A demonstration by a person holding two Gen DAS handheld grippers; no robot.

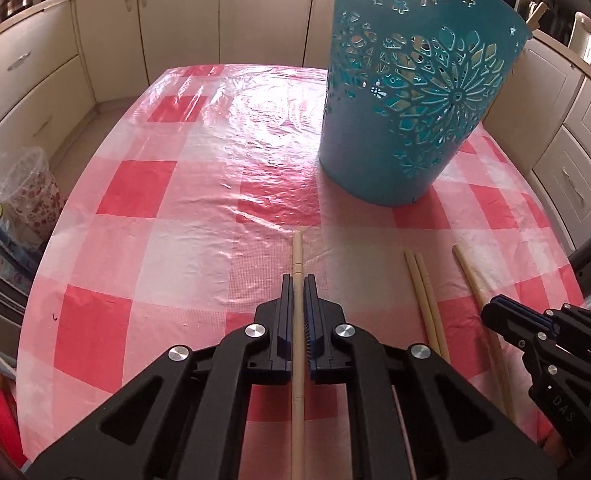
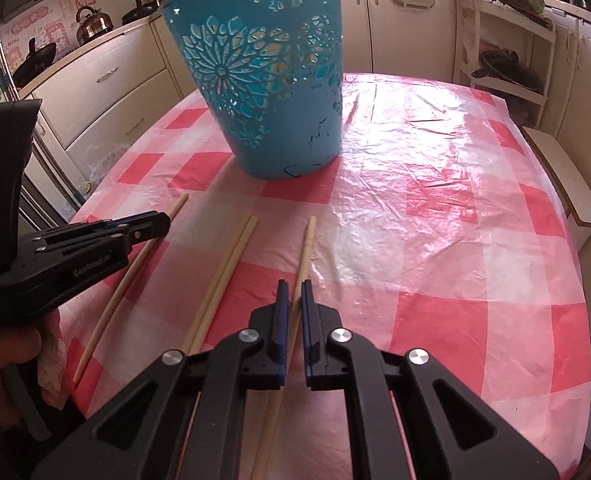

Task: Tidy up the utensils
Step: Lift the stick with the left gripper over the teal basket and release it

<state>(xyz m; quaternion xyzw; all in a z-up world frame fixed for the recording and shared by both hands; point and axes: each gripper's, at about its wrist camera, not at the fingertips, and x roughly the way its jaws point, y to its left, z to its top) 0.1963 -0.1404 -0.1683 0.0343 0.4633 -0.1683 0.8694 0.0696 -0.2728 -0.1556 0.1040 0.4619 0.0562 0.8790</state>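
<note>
Gripping one chopstick (image 1: 298, 264) each: left gripper (image 1: 298, 280), right gripper (image 2: 294, 285).

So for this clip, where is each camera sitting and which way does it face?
Left wrist: on the left tool, angled down over the table at the blue basket; the tool is shut on a chopstick, with the right tool beside it.
Right wrist: on the right tool, same aim; shut on another chopstick; the left tool and a hand show.
Shared: basket, chopstick pair, checked cloth.
</note>
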